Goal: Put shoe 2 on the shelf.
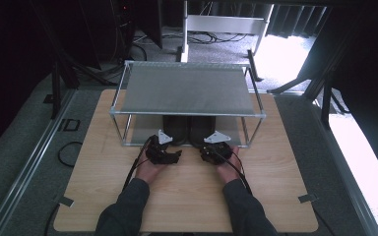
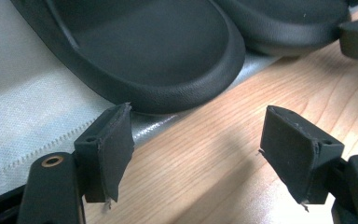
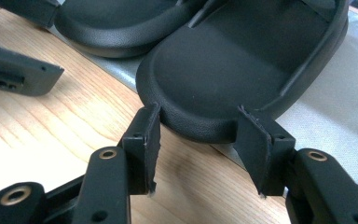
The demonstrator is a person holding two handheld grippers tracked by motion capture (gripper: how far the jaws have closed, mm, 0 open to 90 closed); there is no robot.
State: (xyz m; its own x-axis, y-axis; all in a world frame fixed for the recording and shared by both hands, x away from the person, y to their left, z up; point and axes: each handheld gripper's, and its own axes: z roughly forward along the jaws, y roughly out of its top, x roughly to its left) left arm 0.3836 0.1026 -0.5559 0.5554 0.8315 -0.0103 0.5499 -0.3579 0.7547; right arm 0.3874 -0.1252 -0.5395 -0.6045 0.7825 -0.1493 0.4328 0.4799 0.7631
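Two black slippers stand side by side on the lower shelf of a metal rack, heels toward me. My left gripper (image 1: pixel 173 146) (image 2: pixel 196 144) is open just short of the left slipper (image 1: pixel 176 127) (image 2: pixel 158 46), over bare wood with nothing between its pads. My right gripper (image 1: pixel 208 147) (image 3: pixel 198 135) has its pads against both sides of the rounded heel of the right slipper (image 1: pixel 203 127) (image 3: pixel 233 60). That heel overhangs the shelf's front edge. In the right gripper view the left slipper (image 3: pixel 116 23) lies beyond, and a jaw of the other gripper shows at the left.
The rack's grey top shelf (image 1: pixel 187 88) covers most of the slippers from above. Its thin posts (image 1: pixel 126 129) stand on either side of my hands. A grey mat (image 2: pixel 23 107) (image 3: pixel 335 112) lines the lower shelf. The wooden table (image 1: pixel 177 196) stretches toward me.
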